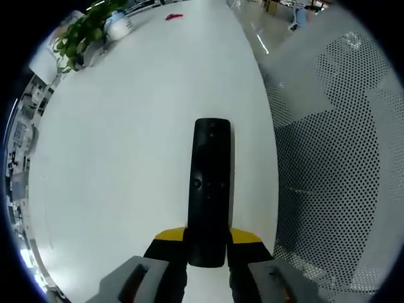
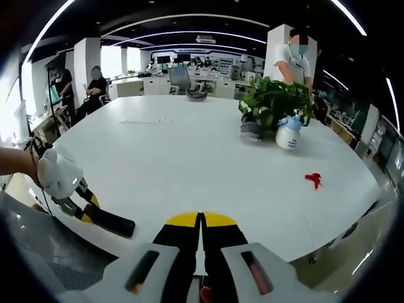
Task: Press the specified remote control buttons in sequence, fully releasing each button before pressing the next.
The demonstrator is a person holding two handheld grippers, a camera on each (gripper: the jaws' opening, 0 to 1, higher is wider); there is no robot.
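Observation:
A long black remote control (image 1: 209,189) points away from me over the white table (image 1: 126,145) in the left gripper view. My left gripper (image 1: 207,243) is shut on the remote's near end, yellow-tipped jaws on either side. In the right gripper view that same remote (image 2: 113,223) juts out at the lower left, held by the left gripper (image 2: 85,207) in a white-gloved hand (image 2: 58,173). My right gripper (image 2: 201,230) hovers above the table's near edge, its yellow-tipped jaws shut together with nothing between them.
A potted green plant (image 2: 274,101) and a white spray bottle (image 2: 290,135) stand at the far right of the table (image 2: 189,158), with a small red object (image 2: 313,180) nearer. A perforated metal surface (image 1: 334,177) lies beyond the table's edge. People stand and sit behind the table.

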